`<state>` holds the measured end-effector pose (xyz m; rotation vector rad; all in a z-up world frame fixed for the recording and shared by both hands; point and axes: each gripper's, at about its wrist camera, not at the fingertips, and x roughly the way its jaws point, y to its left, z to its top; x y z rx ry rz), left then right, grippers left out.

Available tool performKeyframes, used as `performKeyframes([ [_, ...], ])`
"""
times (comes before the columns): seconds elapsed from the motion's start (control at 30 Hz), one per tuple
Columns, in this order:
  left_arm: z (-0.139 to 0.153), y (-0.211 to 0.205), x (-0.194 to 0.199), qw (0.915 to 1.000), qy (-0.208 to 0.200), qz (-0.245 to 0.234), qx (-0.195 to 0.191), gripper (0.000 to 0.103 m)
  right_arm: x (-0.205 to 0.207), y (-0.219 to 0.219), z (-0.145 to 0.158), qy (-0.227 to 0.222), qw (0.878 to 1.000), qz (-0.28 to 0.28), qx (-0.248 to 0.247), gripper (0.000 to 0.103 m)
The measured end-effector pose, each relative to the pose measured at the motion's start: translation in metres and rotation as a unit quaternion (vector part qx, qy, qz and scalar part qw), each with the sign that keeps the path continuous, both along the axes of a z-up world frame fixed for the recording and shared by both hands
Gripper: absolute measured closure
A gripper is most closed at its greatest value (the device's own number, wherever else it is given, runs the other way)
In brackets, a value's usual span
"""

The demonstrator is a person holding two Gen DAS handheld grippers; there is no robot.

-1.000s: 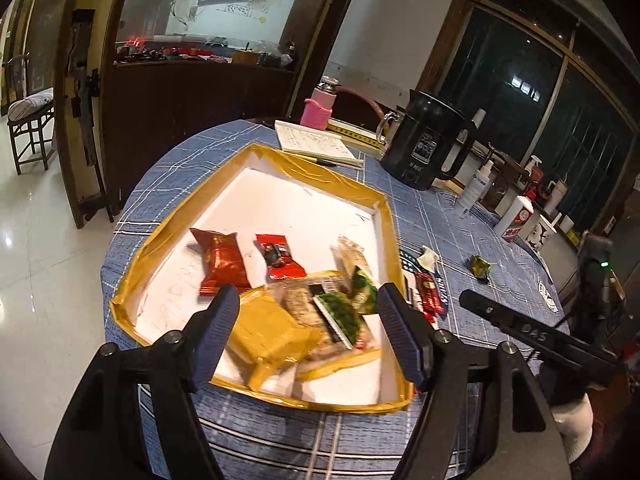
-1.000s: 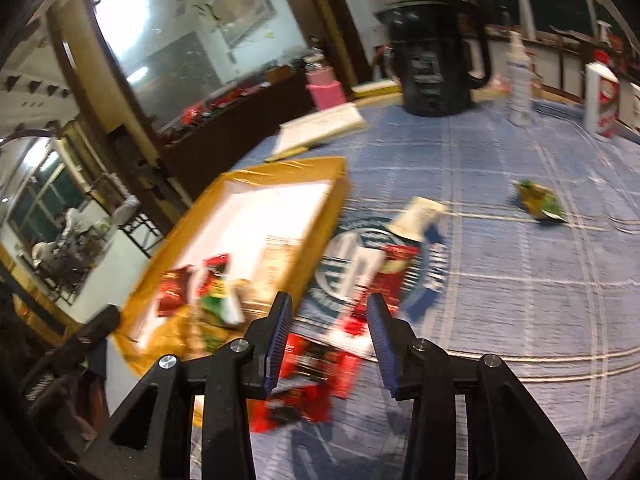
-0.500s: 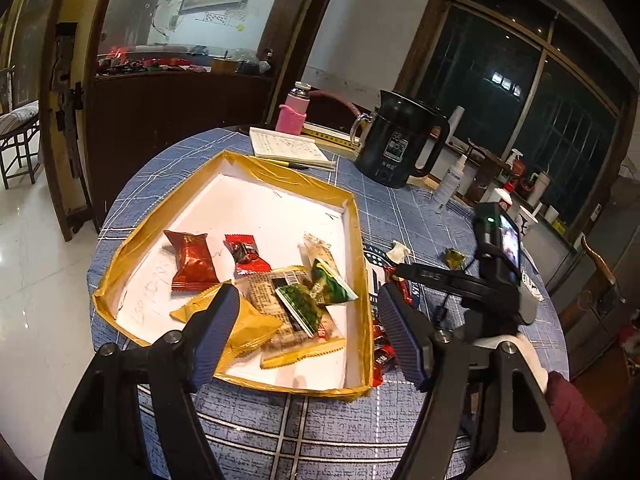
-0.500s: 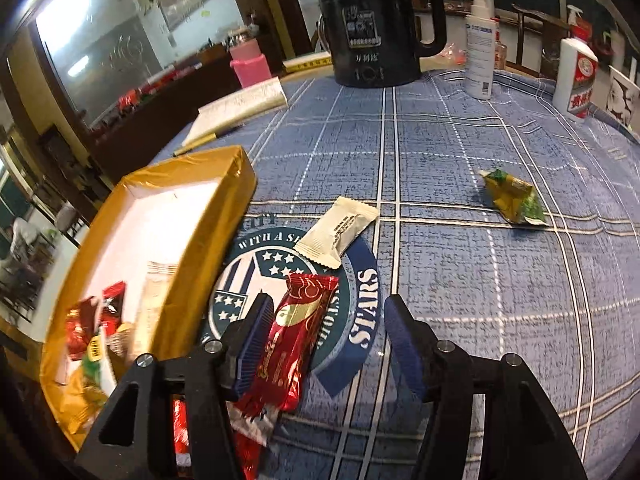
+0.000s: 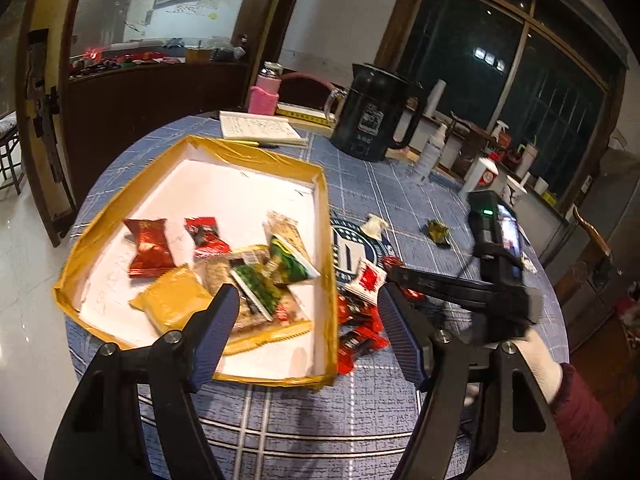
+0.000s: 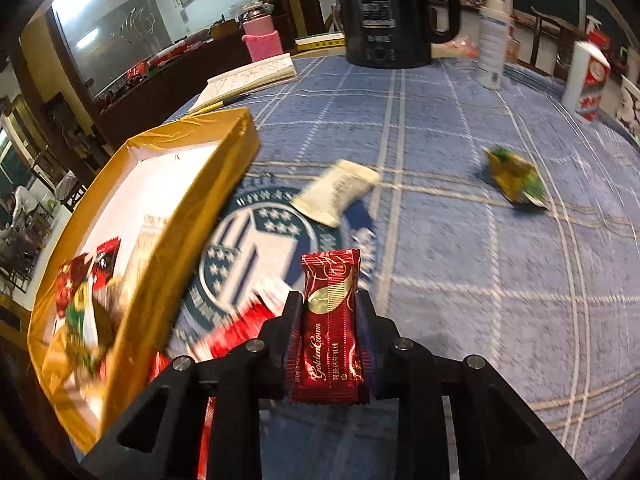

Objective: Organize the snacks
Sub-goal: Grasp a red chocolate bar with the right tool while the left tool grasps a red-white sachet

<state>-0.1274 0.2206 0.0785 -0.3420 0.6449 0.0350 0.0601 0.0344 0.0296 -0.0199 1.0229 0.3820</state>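
Observation:
A shallow gold-rimmed tray (image 5: 326,240) on the blue checked table holds several snack packets, among them a red one (image 5: 149,248), a yellow one (image 5: 174,304) and green ones (image 5: 288,260). My left gripper (image 5: 307,300) hovers open over the tray's near edge with nothing between its fingers. To the right of the tray (image 6: 192,216), my right gripper (image 6: 328,300) is closing, its pads pressing on a dark red Golden Crown snack bar (image 6: 328,336) that stands upright between them. More red packets (image 5: 360,336) lie beside the tray.
A white sachet (image 6: 336,192) and a green-yellow wrapper (image 6: 516,180) lie loose on the cloth. At the back stand a black kettle (image 5: 372,120), a notebook (image 5: 260,128), a pink bottle (image 5: 264,96), a spray bottle (image 5: 432,152) and a white cup (image 5: 482,174).
The right gripper's jaws, wide around the red bar lying on the table half a second ago, have come together on it, and it now stands up between them. The left gripper stays open.

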Motion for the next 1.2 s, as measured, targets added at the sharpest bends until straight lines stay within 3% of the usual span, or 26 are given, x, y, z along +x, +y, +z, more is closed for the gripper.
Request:
performKeyframes([
  [0.27,-0.003,-0.046,0.024,0.9959,0.023,-0.087,-0.006,0.032,-0.029,-0.062,0.005,-0.011,0.999,-0.009,0.035,0.076],
  [0.37,-0.004,-0.065,0.047,0.9889,0.051,-0.14,-0.004,0.032,-0.036,-0.078,0.008,-0.041,0.998,-0.009,0.041,0.076],
  [0.47,-0.012,-0.085,0.082,0.9791,0.093,-0.179,0.026,0.032,-0.037,-0.093,0.008,-0.049,0.996,-0.014,0.069,0.076],
  [0.53,-0.021,-0.093,0.107,0.9722,0.128,-0.189,0.049,0.032,-0.036,-0.101,0.008,-0.05,0.995,-0.02,0.086,0.076],
  [0.63,-0.036,-0.093,0.136,0.9635,0.172,-0.201,0.043,0.033,-0.035,-0.111,0.006,-0.048,0.993,-0.027,0.107,0.076],
  [0.7,-0.041,-0.091,0.148,0.9627,0.185,-0.189,0.055,0.038,-0.034,-0.118,0.006,-0.047,0.991,-0.031,0.12,0.076],
  [0.83,-0.048,-0.093,0.163,0.9597,0.198,-0.176,0.095,0.039,-0.033,-0.127,0.003,-0.035,0.988,-0.034,0.144,0.076],
  [0.97,-0.053,-0.102,0.168,0.9508,0.21,-0.182,0.137,0.039,-0.034,-0.128,0.005,-0.036,0.987,-0.028,0.154,0.076],
  [1.07,-0.058,-0.114,0.163,0.9431,0.203,-0.196,0.177,0.057,-0.034,-0.128,0.006,-0.036,0.986,-0.026,0.16,0.076],
  [1.1,-0.057,-0.116,0.161,0.942,0.201,-0.202,0.177,0.071,-0.034,-0.128,0.006,-0.036,0.986,-0.027,0.161,0.076],
  [1.2,-0.057,-0.122,0.155,0.9416,0.192,-0.203,0.188,0.073,-0.034,-0.129,0.004,-0.033,0.986,-0.031,0.162,0.076],
])
